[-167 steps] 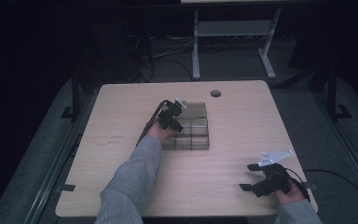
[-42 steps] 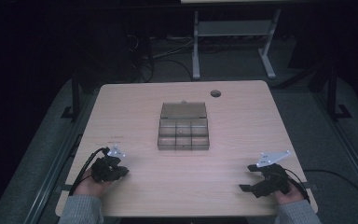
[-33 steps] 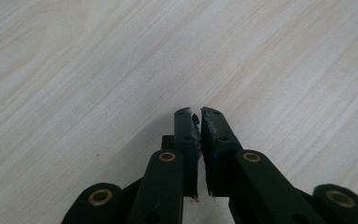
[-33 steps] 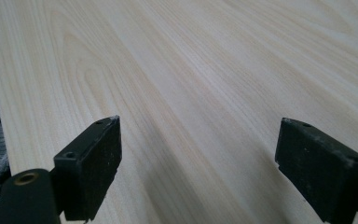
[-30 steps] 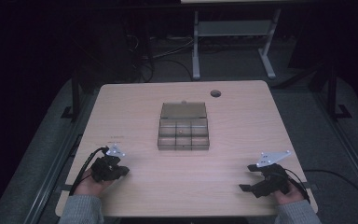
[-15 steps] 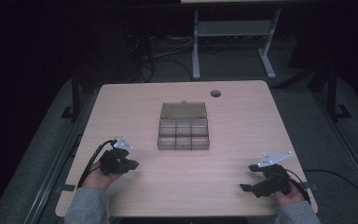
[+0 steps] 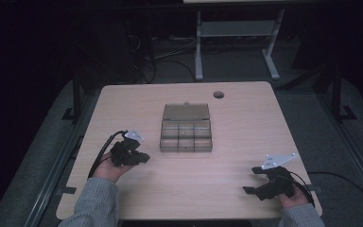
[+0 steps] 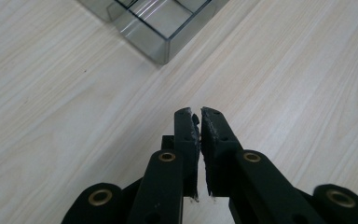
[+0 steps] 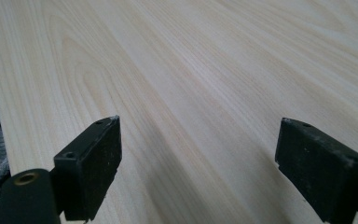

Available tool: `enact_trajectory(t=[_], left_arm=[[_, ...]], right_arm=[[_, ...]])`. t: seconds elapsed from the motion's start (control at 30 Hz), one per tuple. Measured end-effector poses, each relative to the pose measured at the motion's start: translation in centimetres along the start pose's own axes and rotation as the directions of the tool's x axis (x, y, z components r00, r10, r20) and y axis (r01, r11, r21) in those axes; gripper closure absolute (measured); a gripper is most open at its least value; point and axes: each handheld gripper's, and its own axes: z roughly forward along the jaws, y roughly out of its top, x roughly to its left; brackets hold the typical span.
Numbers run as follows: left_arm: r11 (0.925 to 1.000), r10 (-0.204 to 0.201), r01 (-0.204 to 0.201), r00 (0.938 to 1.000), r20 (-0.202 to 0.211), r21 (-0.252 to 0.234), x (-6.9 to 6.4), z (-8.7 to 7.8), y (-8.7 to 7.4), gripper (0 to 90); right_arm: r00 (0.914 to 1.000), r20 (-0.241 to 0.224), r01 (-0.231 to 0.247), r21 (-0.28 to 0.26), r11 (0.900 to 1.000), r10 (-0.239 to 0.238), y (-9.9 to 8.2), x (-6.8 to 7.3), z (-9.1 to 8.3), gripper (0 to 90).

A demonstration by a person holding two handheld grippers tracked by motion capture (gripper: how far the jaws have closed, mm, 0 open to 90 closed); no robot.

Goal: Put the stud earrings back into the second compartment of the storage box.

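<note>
Clear compartment box (image 7: 186,135), lid open, table centre.

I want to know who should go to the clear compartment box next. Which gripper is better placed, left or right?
Probably the left. The left gripper sits just beside the compartment box, whose corner shows ahead of its shut jaws. The right gripper rests at the table edge, farther off, jaws open over bare wood.

One compartment box (image 7: 186,135); two grippers; one table (image 7: 236,170).
</note>
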Motion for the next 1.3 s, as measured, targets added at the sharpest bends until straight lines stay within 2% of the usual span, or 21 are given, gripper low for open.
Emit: enact_trajectory(t=[0.1,0.23,0.4,0.5,0.73,0.8,0.93,1.0,1.07,1.13,1.3], left_arm=[[1.0000,-0.003,0.003,1.0000,0.009,0.004,0.1,0.3,0.6,85.0],[0.9997,-0.016,0.017,0.9991,0.040,-0.018,0.3,0.6,1.5,85.0],[0.9994,-0.022,0.023,0.9986,0.048,-0.024,0.3,1.0,2.9,85.0],[0.9998,-0.005,0.006,0.9988,0.049,-0.019,0.3,1.1,3.7,84.9],[0.9996,-0.014,0.015,0.9986,0.052,-0.024,0.2,1.9,5.4,84.9],[1.0000,0.004,-0.004,0.9985,0.054,-0.007,0.3,2.1,5.9,84.9],[0.9997,-0.016,0.017,0.9977,0.066,-0.020,0.4,2.5,7.0,84.8],[0.9999,-0.007,0.008,0.9983,0.058,-0.014,0.7,2.6,7.6,84.8],[0.9994,-0.025,0.027,0.9973,0.068,-0.022,0.8,2.7,8.3,84.8],[0.9999,-0.007,0.008,0.9982,0.059,-0.013,0.9,2.8,8.9,84.9],[1.0000,-0.006,0.006,0.9984,0.057,0.003,1.3,3.3,10.0,84.9]], right_arm=[[1.0000,-0.003,-0.002,0.001,1.0000,0.002,0.0,0.0,0.1,14.5],[1.0000,-0.008,-0.002,0.001,1.0000,0.002,0.0,0.0,0.1,14.5],[0.9999,-0.013,-0.001,0.004,1.0000,0.001,0.1,0.0,0.1,14.5],[0.9999,-0.014,0.003,0.004,1.0000,-0.003,0.1,0.0,0.1,14.5],[0.9998,-0.019,0.008,0.000,1.0000,-0.008,0.2,0.0,0.1,14.5],[0.9997,-0.022,0.009,-0.001,1.0000,-0.009,0.2,0.0,0.1,14.5],[0.9996,-0.025,0.011,-0.002,0.9999,-0.011,0.2,0.0,0.2,14.5],[0.9996,-0.026,0.010,-0.003,0.9999,-0.010,0.2,0.0,0.1,14.5],[0.9996,-0.027,0.011,-0.004,0.9999,-0.011,0.2,0.0,0.1,14.5],[0.9996,-0.026,0.015,-0.005,0.9999,-0.015,0.2,0.0,0.1,14.5],[0.9995,-0.028,0.014,-0.005,0.9999,-0.014,0.2,0.0,0.1,14.5]])
